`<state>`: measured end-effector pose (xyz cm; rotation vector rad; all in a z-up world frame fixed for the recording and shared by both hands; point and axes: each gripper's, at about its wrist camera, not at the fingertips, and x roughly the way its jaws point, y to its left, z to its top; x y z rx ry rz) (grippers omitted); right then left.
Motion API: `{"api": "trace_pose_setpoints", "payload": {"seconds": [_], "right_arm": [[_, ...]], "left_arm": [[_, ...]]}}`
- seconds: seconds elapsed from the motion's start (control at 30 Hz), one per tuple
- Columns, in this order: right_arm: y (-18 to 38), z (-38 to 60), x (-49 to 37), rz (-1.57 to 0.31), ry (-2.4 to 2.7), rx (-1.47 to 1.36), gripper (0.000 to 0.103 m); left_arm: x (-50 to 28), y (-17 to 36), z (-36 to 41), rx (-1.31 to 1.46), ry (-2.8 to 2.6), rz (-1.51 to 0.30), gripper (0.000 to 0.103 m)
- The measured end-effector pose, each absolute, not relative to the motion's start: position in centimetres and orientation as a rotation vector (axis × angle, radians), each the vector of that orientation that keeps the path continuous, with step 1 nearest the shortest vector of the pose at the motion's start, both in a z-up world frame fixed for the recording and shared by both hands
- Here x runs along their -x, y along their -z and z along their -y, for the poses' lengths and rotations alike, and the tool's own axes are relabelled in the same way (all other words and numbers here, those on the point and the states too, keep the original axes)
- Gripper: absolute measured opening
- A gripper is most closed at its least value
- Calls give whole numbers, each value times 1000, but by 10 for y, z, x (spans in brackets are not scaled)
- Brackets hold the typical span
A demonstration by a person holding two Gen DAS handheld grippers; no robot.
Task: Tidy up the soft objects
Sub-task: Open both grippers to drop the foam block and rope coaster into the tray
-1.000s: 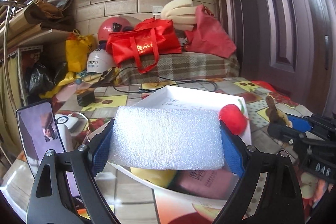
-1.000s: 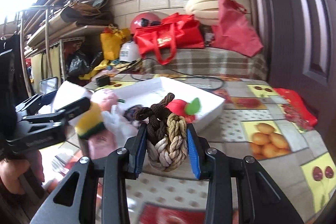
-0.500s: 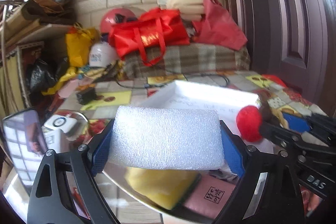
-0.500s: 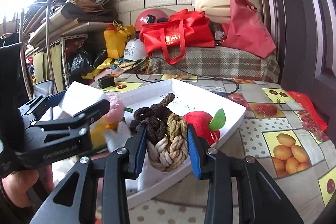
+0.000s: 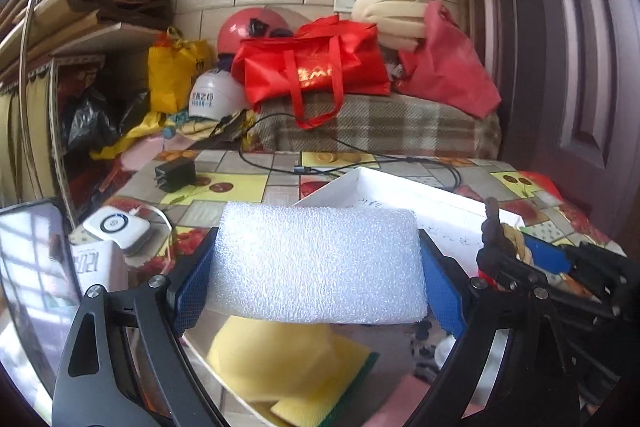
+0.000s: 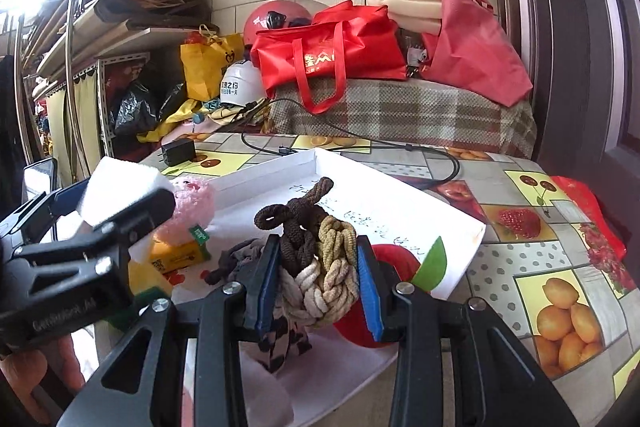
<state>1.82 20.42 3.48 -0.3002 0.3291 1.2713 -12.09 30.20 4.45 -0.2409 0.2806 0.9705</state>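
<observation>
Both grippers have been brought farther over the white tray (image 6: 400, 187). The foam block (image 5: 318, 265) is pinched by the left gripper (image 5: 316, 279). The rope bundle (image 6: 316, 267) is squeezed by the right gripper (image 6: 316, 283), with what may be a red apple toy (image 6: 384, 259) at 3 o'clock.

Fruit-print table (image 6: 552, 251), white tray (image 6: 400, 183), black charger (image 6: 178, 151), cable (image 6: 448, 157)

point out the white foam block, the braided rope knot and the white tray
white foam block (image 5: 316, 263), left wrist view, centre of its front face
braided rope knot (image 6: 320, 267), right wrist view, middle strands
white tray (image 6: 400, 187), right wrist view, far rim
</observation>
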Motion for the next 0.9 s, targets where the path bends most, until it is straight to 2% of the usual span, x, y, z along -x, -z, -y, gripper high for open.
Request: {"api": "trace_pose_setpoints", "payload": {"seconds": [0.2,0.23,0.27,0.3,0.33,0.37,0.4,0.47,0.6,0.67,0.9], "right_arm": [[-35,-207,-19,-333,-1273,314,38],[-35,-207,-19,-331,-1273,312,40],[-35,-207,-18,-329,-1275,313,54],[-35,-207,-19,-327,-1266,310,57],[-36,-205,-21,-329,-1259,298,66],[-36,-204,-23,-334,-1251,283,82],[-36,-202,-27,-342,-1243,262,87],[-37,-201,-27,-337,-1245,253,96],[-39,-198,-22,-302,-1242,253,96],[-40,-197,-23,-299,-1239,247,103],[-42,-191,-20,-246,-1229,230,103]], "left_arm": [[110,-41,-314,272,-1005,-336,91],[110,-41,-313,268,-1026,-334,94],[111,-41,-311,260,-1043,-329,94],[112,-41,-311,261,-1050,-324,94],[114,-40,-311,266,-1050,-319,95],[115,-40,-313,277,-1050,-315,99],[117,-39,-314,289,-1055,-314,103],[118,-39,-314,292,-1061,-310,103],[120,-41,-311,281,-1075,-292,103],[122,-41,-309,276,-1079,-278,103],[128,-43,-307,273,-1065,-255,103]]}}
